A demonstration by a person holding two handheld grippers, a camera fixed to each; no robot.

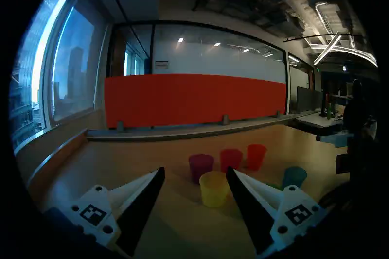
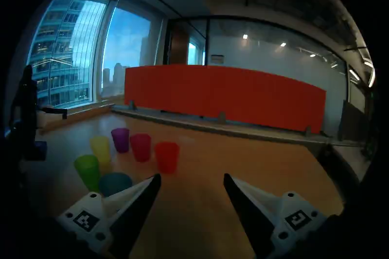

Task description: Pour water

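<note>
Several coloured plastic cups stand upright, close together on a wooden table (image 1: 146, 162). In the left gripper view the yellow cup (image 1: 214, 188) is nearest, just ahead of my open left gripper (image 1: 194, 170) and between the lines of its fingers, untouched. Behind it stand a purple cup (image 1: 201, 166), a pink-red cup (image 1: 230, 158) and an orange cup (image 1: 256, 156), with a teal cup (image 1: 294, 176) to the right. In the right gripper view my right gripper (image 2: 191, 177) is open over bare table (image 2: 233, 162). To its left are the orange cup (image 2: 167, 156), pink-red cup (image 2: 140, 146), purple cup (image 2: 120, 139), yellow cup (image 2: 100, 148), green cup (image 2: 88, 171) and teal cup (image 2: 115, 182).
An orange partition (image 1: 194, 98) runs along the table's far edge, with a glass wall behind and windows (image 2: 68, 55) at the side. A dark shape (image 1: 357, 128) stands at the right edge of the left gripper view, and another dark shape (image 2: 24, 108) at the left of the right gripper view.
</note>
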